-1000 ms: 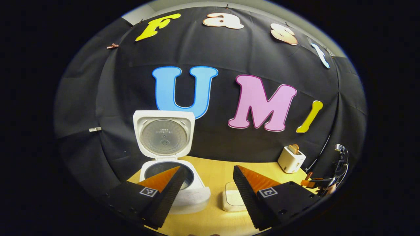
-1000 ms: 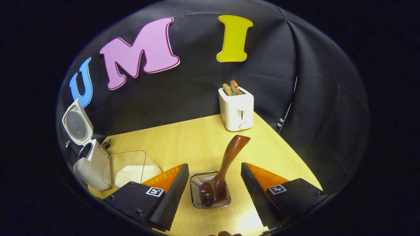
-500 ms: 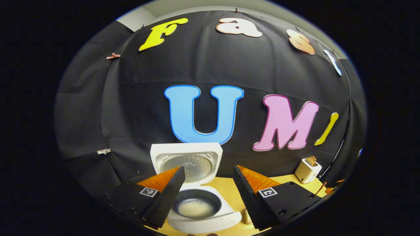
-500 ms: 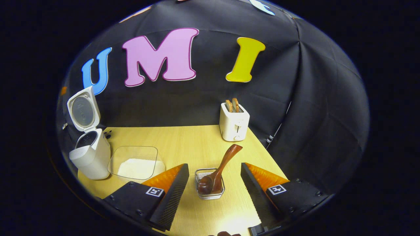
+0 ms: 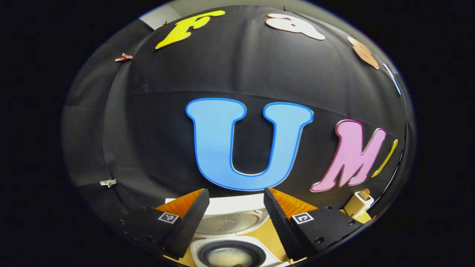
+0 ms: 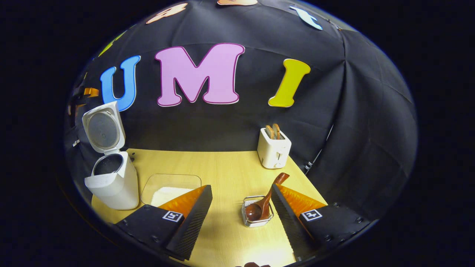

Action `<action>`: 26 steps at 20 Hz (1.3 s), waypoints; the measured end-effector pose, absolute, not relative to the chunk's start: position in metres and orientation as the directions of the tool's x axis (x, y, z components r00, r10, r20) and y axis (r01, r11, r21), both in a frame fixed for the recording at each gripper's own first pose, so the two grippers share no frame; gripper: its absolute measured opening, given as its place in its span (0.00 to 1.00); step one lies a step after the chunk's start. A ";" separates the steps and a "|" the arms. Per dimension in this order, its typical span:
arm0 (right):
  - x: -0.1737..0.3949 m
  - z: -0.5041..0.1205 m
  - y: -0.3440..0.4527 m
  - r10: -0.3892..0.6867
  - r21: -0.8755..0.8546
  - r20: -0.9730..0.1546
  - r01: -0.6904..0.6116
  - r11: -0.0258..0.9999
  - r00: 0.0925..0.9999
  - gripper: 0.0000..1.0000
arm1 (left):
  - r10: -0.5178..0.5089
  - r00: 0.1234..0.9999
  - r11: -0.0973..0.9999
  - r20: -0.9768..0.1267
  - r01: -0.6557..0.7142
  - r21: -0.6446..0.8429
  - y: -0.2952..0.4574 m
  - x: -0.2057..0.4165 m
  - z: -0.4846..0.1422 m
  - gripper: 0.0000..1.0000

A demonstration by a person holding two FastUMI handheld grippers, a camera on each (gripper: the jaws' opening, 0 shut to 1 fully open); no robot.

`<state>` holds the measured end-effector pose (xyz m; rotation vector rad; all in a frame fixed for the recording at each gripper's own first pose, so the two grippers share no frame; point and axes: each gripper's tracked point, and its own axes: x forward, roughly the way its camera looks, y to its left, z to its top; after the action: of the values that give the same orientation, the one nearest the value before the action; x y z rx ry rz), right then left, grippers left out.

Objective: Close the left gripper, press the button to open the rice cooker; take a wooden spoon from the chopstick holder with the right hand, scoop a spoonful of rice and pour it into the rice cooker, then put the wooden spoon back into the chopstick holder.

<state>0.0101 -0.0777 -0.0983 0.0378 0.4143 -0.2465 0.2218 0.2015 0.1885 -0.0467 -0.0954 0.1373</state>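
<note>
The white rice cooker (image 6: 111, 181) stands open at the table's left, its lid (image 6: 103, 129) upright. In the left gripper view its pot (image 5: 231, 256), with pale rice at the bottom, lies just below my left gripper (image 5: 235, 191), which is open and holds nothing. The wooden spoon (image 6: 265, 202) leans in the wire chopstick holder (image 6: 257, 218), handle pointing up and to the right. My right gripper (image 6: 241, 187) hangs open above the table; the holder sits just inside its right finger, untouched. A clear container of rice (image 6: 169, 187) lies beside the cooker.
A white toaster (image 6: 274, 150) with two slices stands at the back right of the wooden table (image 6: 222, 167); it also appears at the right edge as the toaster (image 5: 358, 204). Black cloth walls close in behind and to the right.
The right gripper has drawn back and up from the holder, leaving the spoon inside. The left gripper has moved in over the open cooker, whose pot now sits at the bottom of its view.
</note>
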 end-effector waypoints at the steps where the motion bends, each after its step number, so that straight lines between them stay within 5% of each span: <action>1: 0.009 -0.095 -0.076 -0.233 -0.023 -0.402 0.245 0.969 0.885 0.99 | 0.137 0.987 0.990 0.083 -0.133 -0.051 0.208 0.235 0.190 0.95; 12: 0.010 -0.089 -0.082 -0.241 -0.008 -0.417 0.262 0.965 0.876 0.98 | 0.156 0.975 0.985 -0.156 -0.165 -0.049 0.240 0.290 0.135 0.96; 26: 0.041 -0.114 -0.065 -0.059 0.085 -0.433 0.106 0.991 0.899 0.98 | 0.148 0.940 0.977 -0.309 -0.186 -0.099 0.174 0.178 0.051 0.97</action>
<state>0.0407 -0.0646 -0.1142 0.1078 0.4447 -0.0856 0.1781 0.1739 0.0506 -0.1279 0.3051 0.1710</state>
